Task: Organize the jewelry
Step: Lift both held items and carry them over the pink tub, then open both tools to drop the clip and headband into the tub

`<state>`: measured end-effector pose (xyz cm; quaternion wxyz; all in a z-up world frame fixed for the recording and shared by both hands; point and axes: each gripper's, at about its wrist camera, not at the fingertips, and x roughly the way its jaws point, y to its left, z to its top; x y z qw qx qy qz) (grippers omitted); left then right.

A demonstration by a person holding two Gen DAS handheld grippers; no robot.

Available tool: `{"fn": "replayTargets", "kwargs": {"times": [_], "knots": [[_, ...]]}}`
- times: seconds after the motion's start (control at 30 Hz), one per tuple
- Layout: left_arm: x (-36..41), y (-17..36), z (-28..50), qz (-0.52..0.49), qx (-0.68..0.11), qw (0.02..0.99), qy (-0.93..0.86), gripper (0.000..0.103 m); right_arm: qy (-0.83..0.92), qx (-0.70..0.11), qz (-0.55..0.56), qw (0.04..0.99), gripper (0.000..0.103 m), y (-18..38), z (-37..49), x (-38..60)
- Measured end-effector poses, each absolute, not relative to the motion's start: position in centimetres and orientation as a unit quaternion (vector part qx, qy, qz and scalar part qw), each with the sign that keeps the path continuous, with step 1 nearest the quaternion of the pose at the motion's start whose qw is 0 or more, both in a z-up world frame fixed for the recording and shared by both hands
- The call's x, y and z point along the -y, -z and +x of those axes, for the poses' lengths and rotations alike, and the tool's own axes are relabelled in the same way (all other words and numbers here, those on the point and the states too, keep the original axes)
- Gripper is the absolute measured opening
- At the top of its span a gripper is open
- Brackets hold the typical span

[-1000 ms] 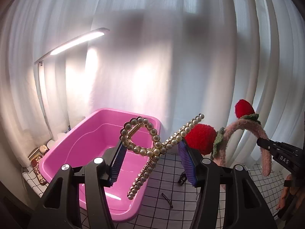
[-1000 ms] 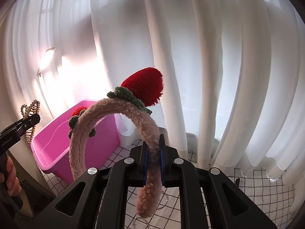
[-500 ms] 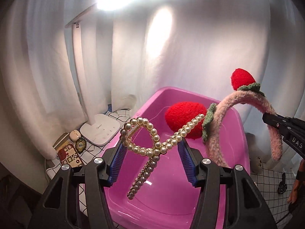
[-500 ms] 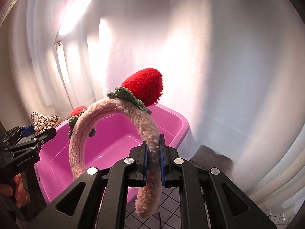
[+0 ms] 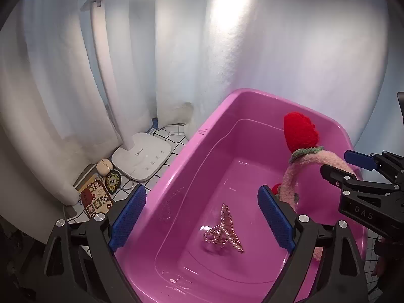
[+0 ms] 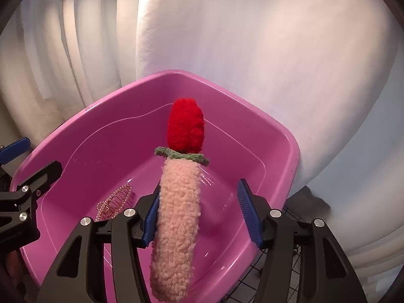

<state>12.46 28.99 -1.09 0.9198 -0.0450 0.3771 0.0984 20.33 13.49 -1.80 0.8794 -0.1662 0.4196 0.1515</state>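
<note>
A pink plastic tub [image 5: 192, 149] fills both views. A pearl hair clip [image 5: 223, 232] lies on the tub's floor; it also shows in the right wrist view [image 6: 113, 202]. My left gripper [image 5: 202, 219] is open and empty above the tub's near edge. A fluffy pink headband with red strawberries [image 6: 179, 202] stands in the tub between my right gripper's [image 6: 199, 217] open fingers, leaning against the left blue pad [image 6: 151, 222]. The headband also shows in the left wrist view [image 5: 300, 156], beside the right gripper [image 5: 353, 171].
A white lamp base [image 5: 142, 155] and its stem stand left of the tub on a grid-patterned table. Small trinkets and a patterned card [image 5: 97, 198] lie beside it. White curtains hang behind everything.
Both grippers opened over the tub. The pearl clip dropped from my left gripper to the tub floor. The headband was let go by my right gripper and sank into the tub.
</note>
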Motion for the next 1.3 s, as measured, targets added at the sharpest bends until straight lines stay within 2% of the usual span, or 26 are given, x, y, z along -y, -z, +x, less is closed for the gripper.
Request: {"fn": "replayTargets", "kwargs": {"times": [0.17,0.87,1.3], "knots": [[-29.1,1.5,12.2,-0.044,-0.386,0.915,-0.107,0.091,-0.134,-0.399,-0.174,0.890,0.060,1.2,19.5,-13.3],[-26.0,-0.3,8.1,-0.041,-0.375,0.918,-0.121,0.091,-0.149,-0.377,-0.078,0.911,0.060,-1.7,14.2,-7.9],[-20.1,-1.9,5.5,-0.036,-0.363,0.927,-0.086,0.093,-0.125,-0.352,-0.039,0.927,0.060,-3.1,5.3,1.2]]}}
